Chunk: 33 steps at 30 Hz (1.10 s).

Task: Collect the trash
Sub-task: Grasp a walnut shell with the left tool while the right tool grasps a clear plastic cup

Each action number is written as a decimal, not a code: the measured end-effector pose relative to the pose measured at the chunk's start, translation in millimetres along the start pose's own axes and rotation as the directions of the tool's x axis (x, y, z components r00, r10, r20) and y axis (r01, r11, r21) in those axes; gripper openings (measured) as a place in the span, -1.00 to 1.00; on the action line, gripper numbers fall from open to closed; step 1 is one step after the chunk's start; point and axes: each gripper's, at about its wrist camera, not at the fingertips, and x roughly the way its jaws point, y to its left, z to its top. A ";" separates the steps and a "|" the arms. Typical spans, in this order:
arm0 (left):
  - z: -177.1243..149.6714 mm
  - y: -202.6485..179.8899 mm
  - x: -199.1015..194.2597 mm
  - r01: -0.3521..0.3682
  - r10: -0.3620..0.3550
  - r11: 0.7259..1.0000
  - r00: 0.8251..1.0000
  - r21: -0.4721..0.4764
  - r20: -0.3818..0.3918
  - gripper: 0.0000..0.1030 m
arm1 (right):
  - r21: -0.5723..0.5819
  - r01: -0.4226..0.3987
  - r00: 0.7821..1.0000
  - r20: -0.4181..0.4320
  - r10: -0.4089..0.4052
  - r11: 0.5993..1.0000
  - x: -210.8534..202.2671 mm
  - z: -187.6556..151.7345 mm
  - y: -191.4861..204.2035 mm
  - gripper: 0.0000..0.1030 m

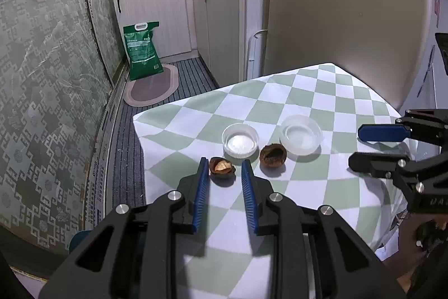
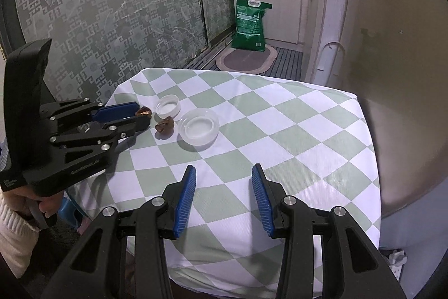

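The left tool (image 1: 222, 163) is partly open, its ribbed blue pads on either side of a brown nutshell (image 1: 222, 168). Whether the pads touch the shell I cannot tell; it lies on the worktop (image 1: 322, 86) and shows a pale piece inside. A second shell (image 1: 272, 155), dark and hollow like a small cup, lies just to the right, apart from the tool. Behind the shells are a white plastic cap (image 1: 240, 140) with ribbed rim, opening upward, and a round clear lid (image 1: 301, 138); neither seems to hold anything. The right tool (image 2: 222, 173) is wide open, holds nothing, and hangs over the near part of the worktop, well apart from the shells. The cloth is smooth with green and white diamond checks.
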 end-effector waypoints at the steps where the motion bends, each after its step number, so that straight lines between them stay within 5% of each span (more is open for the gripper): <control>1: 1.1 -0.4 2.0 -0.002 0.002 1.000 1.000 0.000 -0.003 -0.44 | -0.002 -0.001 1.000 -0.004 0.001 1.000 1.2 0.8 0.7 -0.18; 8: 4.6 -4.2 7.2 0.004 -0.004 1.000 1.000 0.002 -0.009 -0.60 | -0.027 0.000 1.000 -0.016 -0.001 1.000 9.5 7.5 8.2 -0.17; 33: -4.5 23.3 -34.0 0.126 -0.119 0.988 0.990 -0.089 0.081 -0.61 | -0.115 0.076 0.997 -0.002 -0.077 0.991 37.5 28.9 31.3 -0.11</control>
